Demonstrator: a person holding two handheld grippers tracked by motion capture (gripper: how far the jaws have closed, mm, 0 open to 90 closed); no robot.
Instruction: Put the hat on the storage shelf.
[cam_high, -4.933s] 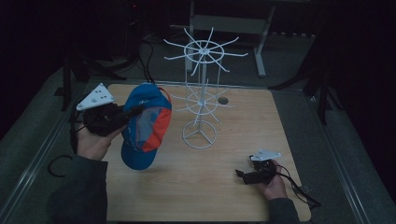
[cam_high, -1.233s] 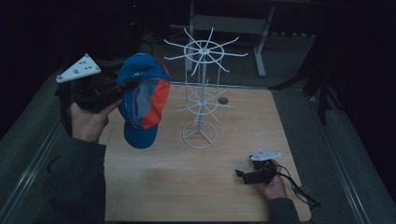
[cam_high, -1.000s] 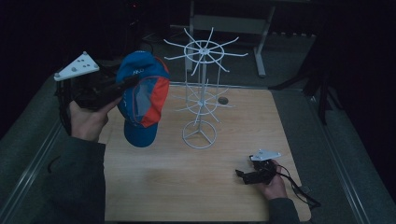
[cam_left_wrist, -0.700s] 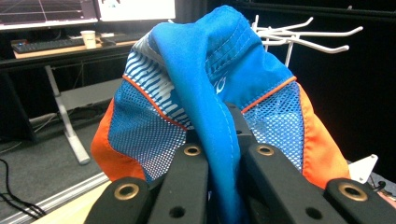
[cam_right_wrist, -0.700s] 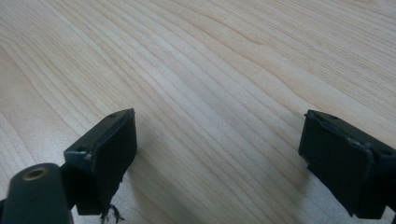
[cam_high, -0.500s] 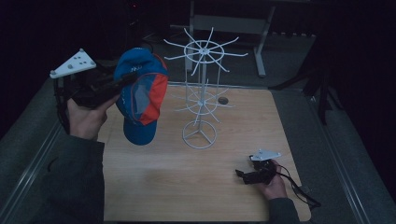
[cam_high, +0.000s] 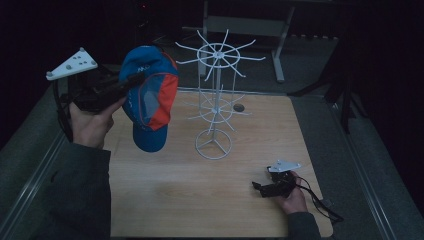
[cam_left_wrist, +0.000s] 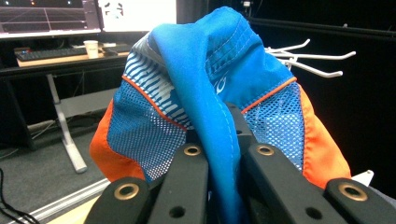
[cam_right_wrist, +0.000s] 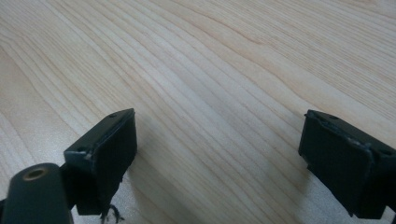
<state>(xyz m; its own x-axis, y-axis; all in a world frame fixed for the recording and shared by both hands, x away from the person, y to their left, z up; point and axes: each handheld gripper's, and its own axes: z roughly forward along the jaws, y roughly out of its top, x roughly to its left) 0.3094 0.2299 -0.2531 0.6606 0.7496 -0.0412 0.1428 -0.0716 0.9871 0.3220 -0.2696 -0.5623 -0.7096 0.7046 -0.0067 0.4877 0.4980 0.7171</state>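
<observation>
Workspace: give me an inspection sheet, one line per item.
Surface: wooden table, mostly bare.
Job's things: blue and orange mesh cap held in the air left of the white wire display rack; rack upright on the table, hooks bare.
Clutter: small dark round object behind the rack.
Grippers: left tongs shut on the cap's fabric; right tongs open, low over the table.
Cables: black cable trailing from the right tongs.
Surroundings: dark room; desk with monitors beyond.
</observation>
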